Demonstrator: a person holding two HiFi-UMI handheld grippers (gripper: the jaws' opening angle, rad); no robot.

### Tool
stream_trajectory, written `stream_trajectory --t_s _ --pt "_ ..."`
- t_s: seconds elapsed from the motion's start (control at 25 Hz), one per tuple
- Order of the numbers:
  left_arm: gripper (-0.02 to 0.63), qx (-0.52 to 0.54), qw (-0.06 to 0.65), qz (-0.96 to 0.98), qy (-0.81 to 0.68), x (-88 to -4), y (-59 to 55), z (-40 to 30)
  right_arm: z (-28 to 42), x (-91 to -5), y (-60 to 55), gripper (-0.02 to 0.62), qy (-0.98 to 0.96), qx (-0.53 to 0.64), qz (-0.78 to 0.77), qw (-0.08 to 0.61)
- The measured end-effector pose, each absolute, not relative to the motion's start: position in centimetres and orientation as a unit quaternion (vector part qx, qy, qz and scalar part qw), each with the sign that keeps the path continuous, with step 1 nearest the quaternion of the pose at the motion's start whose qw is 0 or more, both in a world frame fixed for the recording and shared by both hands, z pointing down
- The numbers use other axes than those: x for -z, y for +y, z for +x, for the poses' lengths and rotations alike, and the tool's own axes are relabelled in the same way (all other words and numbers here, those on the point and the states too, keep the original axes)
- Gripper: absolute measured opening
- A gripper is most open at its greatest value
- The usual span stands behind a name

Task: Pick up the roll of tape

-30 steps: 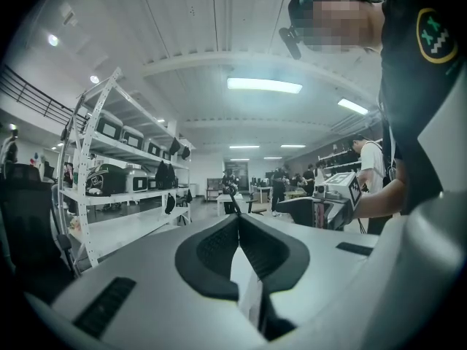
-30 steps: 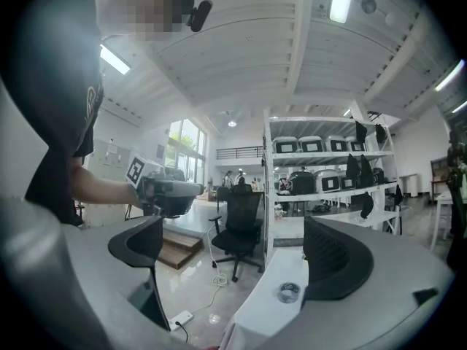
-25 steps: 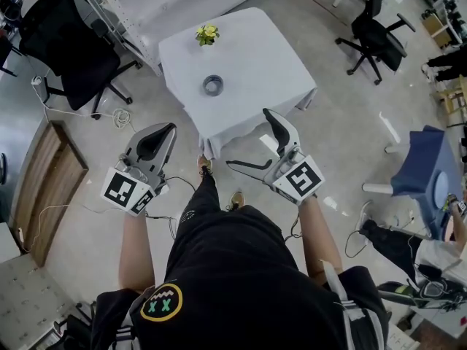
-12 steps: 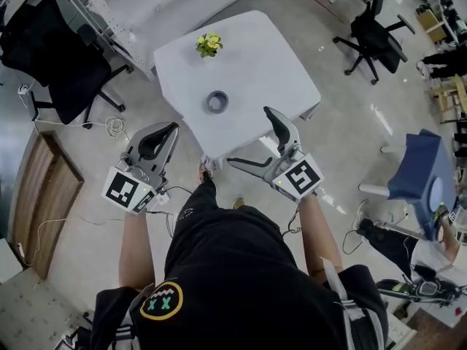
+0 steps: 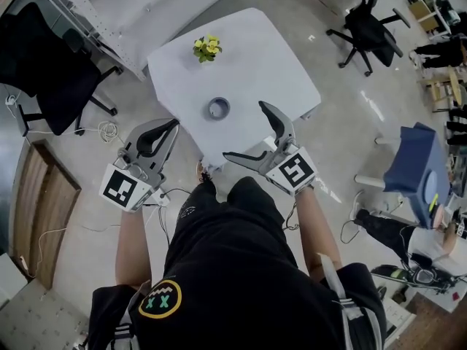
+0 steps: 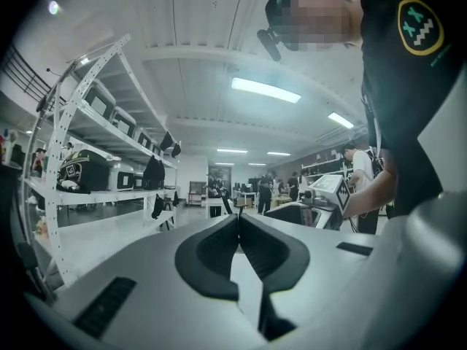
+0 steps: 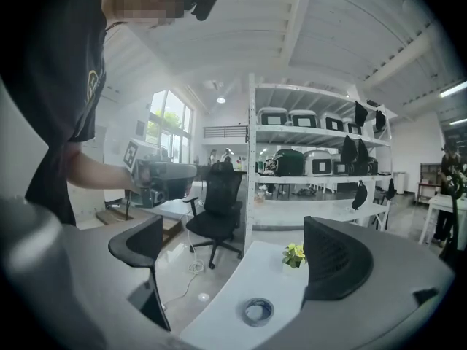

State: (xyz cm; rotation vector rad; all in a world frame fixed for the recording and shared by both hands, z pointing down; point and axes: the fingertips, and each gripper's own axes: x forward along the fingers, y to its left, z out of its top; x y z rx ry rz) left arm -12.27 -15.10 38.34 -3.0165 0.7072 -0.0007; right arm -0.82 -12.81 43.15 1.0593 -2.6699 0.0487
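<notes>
I find the tape (image 5: pixel 218 109) lying flat on the white table (image 5: pixel 255 57), towards its near edge. A small pot of yellow flowers (image 5: pixel 206 47) stands well beyond the tape on the far side. Nothing touches the tape.

The right gripper (image 5: pixel 243 129) hangs at the table's near edge with its jaws spread wide and nothing in them. In the head view the tape lies just ahead of it and a little to its left, clear of both jaws. In the right gripper view (image 7: pixel 233 239) the tape (image 7: pixel 258 311) shows low in the gap between the two pads, nearer the right-hand one, with the flowers (image 7: pixel 294 254) further back.

The left gripper (image 5: pixel 174 125) is off the table's near left corner, over the floor, apart from the tape. In the left gripper view (image 6: pixel 238 221) its pads meet tip to tip with nothing between them. That view takes in ceiling and shelving only, not the tape.

A black chair (image 5: pixel 55 71) stands to the table's left.
</notes>
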Motion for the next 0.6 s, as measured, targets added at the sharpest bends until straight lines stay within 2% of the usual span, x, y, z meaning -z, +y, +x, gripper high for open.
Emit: stream_trajectory --t_s 0.12,0.32,0.6 --pt "0.021 0.001 0.017 -0.973 0.229 -38.7 -15.8 -11.9 -1.1 -43.6 -13.6 0.6 -0.926 -0.01 0.355 0.13" --pt "0.021 0.01 0.018 -0.969 0.245 -38.7 -16.8 -10.8 -0.6 -46.3 -15.1 0.6 -0.927 -0.034 0.336 0.162" --pt "0.021 0.017 0.018 -0.963 0.267 -38.1 -16.9 -9.5 -1.1 -53.1 -16.6 0.6 -0.931 -0.044 0.253 0.258"
